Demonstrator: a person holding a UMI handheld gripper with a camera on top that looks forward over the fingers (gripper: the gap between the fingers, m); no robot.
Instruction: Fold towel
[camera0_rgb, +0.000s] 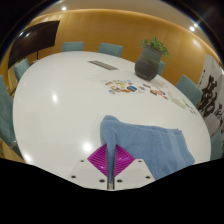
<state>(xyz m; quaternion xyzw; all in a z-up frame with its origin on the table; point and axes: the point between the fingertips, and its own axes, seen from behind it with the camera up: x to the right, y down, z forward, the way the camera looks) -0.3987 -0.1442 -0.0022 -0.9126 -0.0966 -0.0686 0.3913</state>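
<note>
The soft light-blue cloth towel (145, 148) lies on the near part of the big white oval table (60, 100), spread just ahead of the gripper (110, 160) and running off to the right of it; its near left corner is bunched up and rises in a small peak right above the fingertips; the 2 magenta pads (103, 157) sit close together, almost touching, with that corner of the towel at their tips, though I cannot tell for sure that the cloth is pinched between them. Beyond the towel, across the middle of the table, a scatter of small coloured flat items (133, 87) lies in a loose row; behind them stands a dark grey pot with a green leafy plant (150, 60); a thin dark flat rectangle (101, 63) rests further left. Teal chairs (73, 46) ring the far side of the table; warm wood-toned walls (110, 25) close the room behind.
</note>
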